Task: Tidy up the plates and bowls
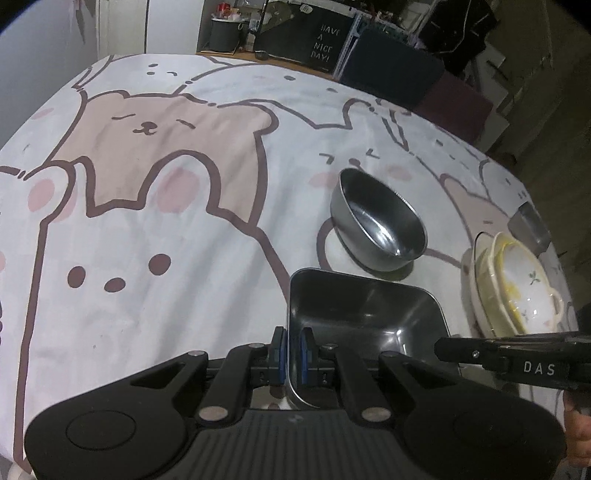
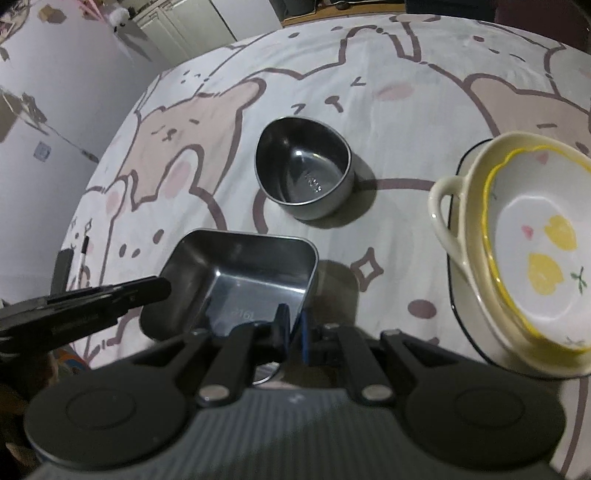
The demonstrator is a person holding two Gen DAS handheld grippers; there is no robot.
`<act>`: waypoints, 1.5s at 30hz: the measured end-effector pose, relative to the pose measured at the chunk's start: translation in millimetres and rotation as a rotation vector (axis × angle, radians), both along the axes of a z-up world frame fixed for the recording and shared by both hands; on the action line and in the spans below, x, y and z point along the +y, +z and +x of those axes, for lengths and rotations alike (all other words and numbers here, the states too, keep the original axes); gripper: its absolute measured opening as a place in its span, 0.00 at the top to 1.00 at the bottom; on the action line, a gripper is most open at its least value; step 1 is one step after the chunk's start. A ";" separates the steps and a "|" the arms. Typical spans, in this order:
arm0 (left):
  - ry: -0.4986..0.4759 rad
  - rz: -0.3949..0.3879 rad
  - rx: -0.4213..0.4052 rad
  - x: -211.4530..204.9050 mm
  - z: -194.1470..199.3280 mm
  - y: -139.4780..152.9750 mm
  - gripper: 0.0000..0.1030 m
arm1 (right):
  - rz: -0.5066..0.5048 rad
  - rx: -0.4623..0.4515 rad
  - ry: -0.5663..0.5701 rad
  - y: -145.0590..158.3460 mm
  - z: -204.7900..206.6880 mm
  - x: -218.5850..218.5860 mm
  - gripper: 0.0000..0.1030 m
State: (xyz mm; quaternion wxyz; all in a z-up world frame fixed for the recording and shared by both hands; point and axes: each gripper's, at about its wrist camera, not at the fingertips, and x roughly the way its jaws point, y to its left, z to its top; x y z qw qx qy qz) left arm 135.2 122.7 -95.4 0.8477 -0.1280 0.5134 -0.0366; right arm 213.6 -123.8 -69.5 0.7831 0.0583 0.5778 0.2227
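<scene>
A square steel dish point(image 1: 369, 325) point(image 2: 240, 273) is held between both grippers just above the cloth. My left gripper point(image 1: 293, 350) is shut on its left rim. My right gripper point(image 2: 291, 328) is shut on its right rim. A round steel bowl point(image 1: 380, 218) point(image 2: 306, 173) stands on the cloth just beyond the dish. A stack of cream bowls and plates with yellow hearts point(image 1: 513, 284) point(image 2: 528, 243) sits to the right.
The table point(image 1: 166, 229) wears a bear-print cloth. A small steel object point(image 1: 530, 225) lies at the right edge behind the stack. Dark boxes and a bucket point(image 1: 225, 33) stand beyond the far edge.
</scene>
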 end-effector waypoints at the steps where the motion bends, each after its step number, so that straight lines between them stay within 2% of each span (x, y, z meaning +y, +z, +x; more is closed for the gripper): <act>1: -0.004 0.003 0.000 -1.1 1.7 -1.7 0.93 | -0.008 0.001 0.000 -2.8 1.6 2.7 0.92; 11: -0.036 0.037 0.018 -9.5 6.4 -6.4 0.92 | -0.036 0.008 -0.015 -11.0 11.1 0.7 0.92; 29: -0.060 0.039 0.028 -10.7 5.6 -6.1 0.91 | -0.037 0.023 -0.011 -14.0 9.9 0.3 0.92; 34: -0.069 0.037 0.024 -10.6 5.3 -4.4 0.83 | -0.037 0.024 -0.013 -13.9 9.2 2.0 0.87; 35: -0.069 0.039 0.022 -10.4 5.1 -3.7 0.77 | -0.038 0.024 -0.012 -13.7 8.7 2.4 0.87; 36: -0.072 0.044 0.018 -10.6 4.8 -2.2 0.70 | -0.035 0.025 -0.011 -13.4 8.5 2.6 0.79; 38: -0.076 0.056 0.006 -12.0 3.7 3.1 0.60 | -0.035 0.019 -0.012 -11.9 7.7 2.5 0.58; 40: -0.072 0.070 -0.014 -14.0 3.9 11.9 0.53 | -0.031 -0.001 -0.007 -7.6 6.3 1.7 0.44; 42: -0.054 0.104 -0.056 -18.3 5.0 24.5 0.32 | -0.013 -0.023 -0.007 0.4 5.8 -1.4 0.37; 44: -0.041 0.110 -0.105 -24.7 6.9 37.0 0.16 | 0.022 -0.056 -0.012 13.4 5.6 -7.6 0.27; 45: -0.037 0.105 -0.122 -28.2 8.5 41.7 0.09 | 0.032 -0.084 -0.014 20.9 5.6 -11.7 0.18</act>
